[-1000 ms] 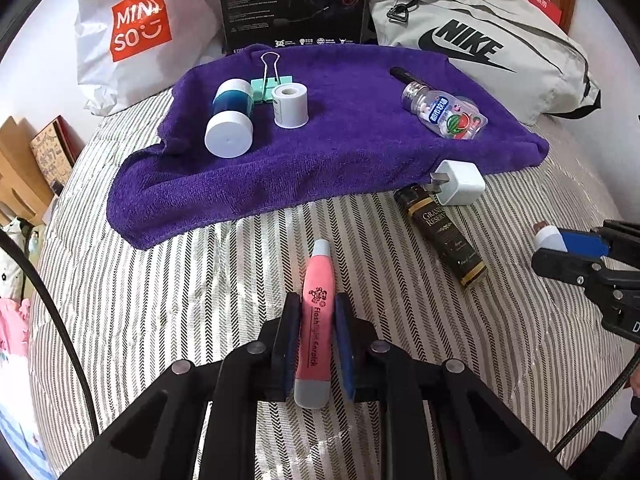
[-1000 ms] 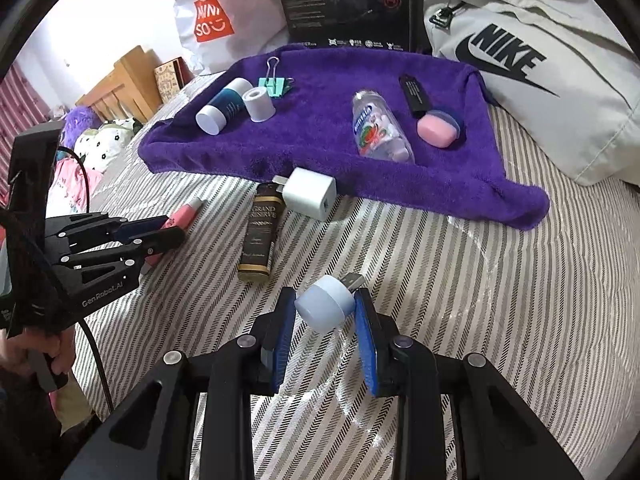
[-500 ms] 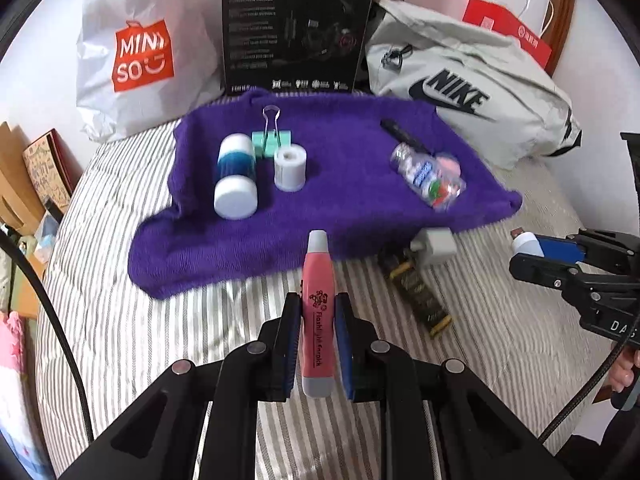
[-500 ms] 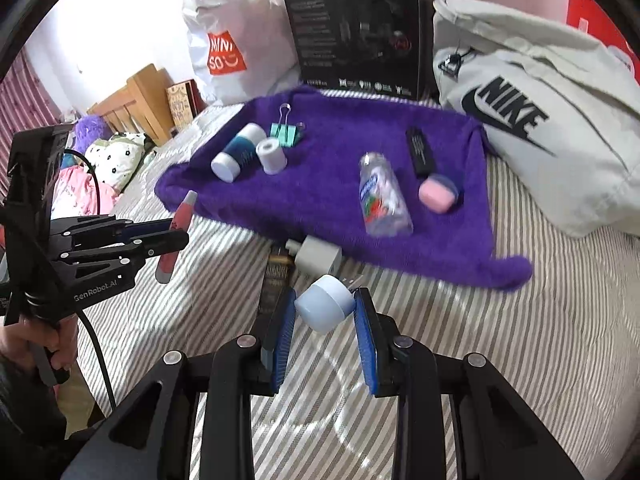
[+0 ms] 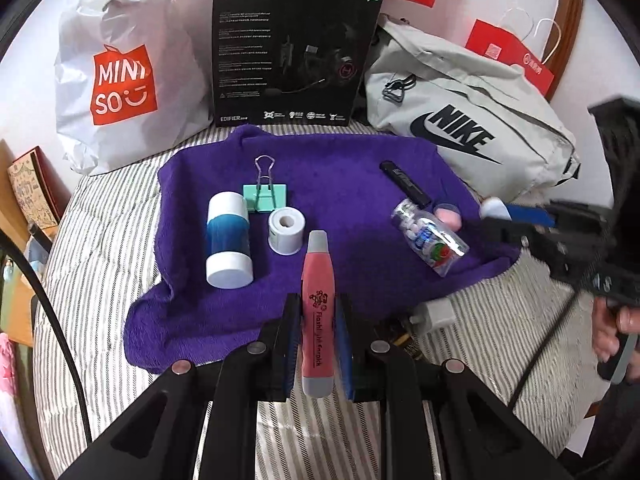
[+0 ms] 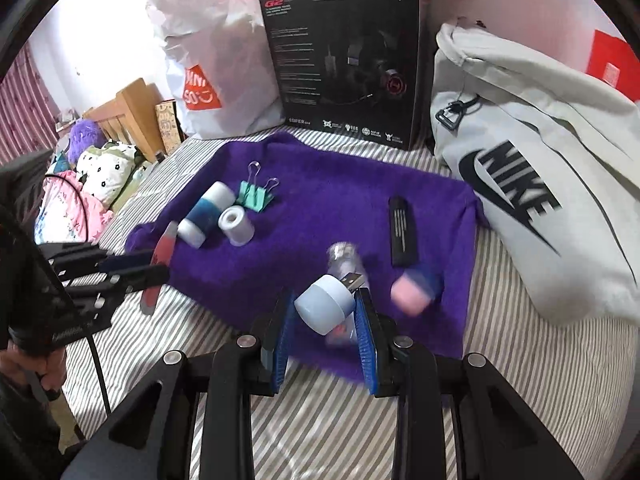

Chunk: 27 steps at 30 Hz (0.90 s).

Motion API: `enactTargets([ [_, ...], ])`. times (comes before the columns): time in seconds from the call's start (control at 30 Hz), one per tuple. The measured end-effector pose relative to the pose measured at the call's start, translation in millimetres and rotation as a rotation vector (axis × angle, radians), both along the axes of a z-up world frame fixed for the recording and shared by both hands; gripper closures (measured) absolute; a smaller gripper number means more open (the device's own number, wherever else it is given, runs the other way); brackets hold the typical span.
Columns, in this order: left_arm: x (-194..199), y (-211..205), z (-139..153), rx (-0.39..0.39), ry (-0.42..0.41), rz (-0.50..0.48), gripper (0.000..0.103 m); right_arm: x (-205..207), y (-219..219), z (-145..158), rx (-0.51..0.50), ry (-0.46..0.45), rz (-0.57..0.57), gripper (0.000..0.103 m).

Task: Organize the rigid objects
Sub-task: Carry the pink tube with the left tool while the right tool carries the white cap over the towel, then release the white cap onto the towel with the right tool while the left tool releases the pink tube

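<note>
While the striped bed point(image 5: 100, 240) fills the lower frame in both views, the purple towel point(image 5: 340, 168) lies across its centre, apparently as the collecting spot for the small rigid items. At the top of the frame a Nike bag point(image 5: 472, 120), a black headset box point(image 5: 292, 52) and a Miniso bag point(image 5: 120, 76) stand behind it. On the towel's left part lie a blue-and-white bottle point(image 5: 228, 240), a tape roll point(image 5: 285, 230) and a green binder clip point(image 5: 265, 196); to the right lie a clear candy bottle point(image 5: 430, 236) and a black stick point(image 5: 405, 182). The left hand-held gripper point(image 5: 318, 344) clamps a pink pen-shaped flashlight point(image 5: 318, 300) lengthwise over the towel's near edge, probably to lay it there. The right hand-held gripper point(image 6: 322, 322) grips a pale-blue USB gadget point(image 6: 325, 303) above the towel's lower right, plug forward.
</note>
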<state>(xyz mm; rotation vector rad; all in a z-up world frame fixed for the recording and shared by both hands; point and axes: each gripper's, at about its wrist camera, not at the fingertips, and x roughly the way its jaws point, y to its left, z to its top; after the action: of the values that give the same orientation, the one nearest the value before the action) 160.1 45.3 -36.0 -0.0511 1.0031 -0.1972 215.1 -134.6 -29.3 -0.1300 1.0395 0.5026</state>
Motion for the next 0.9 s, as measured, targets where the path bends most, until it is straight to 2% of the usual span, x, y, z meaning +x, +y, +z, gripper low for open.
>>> enactTargets([
  [0.2,7.5,7.5,-3.3,-0.007,0.009,0.015,0.086,47.2,13.9,-16.0,-0.018,0.006,0.009,0.073],
  [0.43,13.9,16.3,-5.5,-0.013,0.018,0.020,0.086,96.6,34.1,-56.3,-0.059,0.066,-0.001,0.073],
  [0.67,18.8,26.7,-10.2,-0.016,0.033,0.031,0.086,110.0,42.5,-78.5,-0.087,0.106,-0.001,0.073],
  [0.9,19.1,29.8,-12.8,-0.023,0.042,0.038,0.086,109.5,49.6,-81.9,-0.130,0.103,0.031,0.071],
])
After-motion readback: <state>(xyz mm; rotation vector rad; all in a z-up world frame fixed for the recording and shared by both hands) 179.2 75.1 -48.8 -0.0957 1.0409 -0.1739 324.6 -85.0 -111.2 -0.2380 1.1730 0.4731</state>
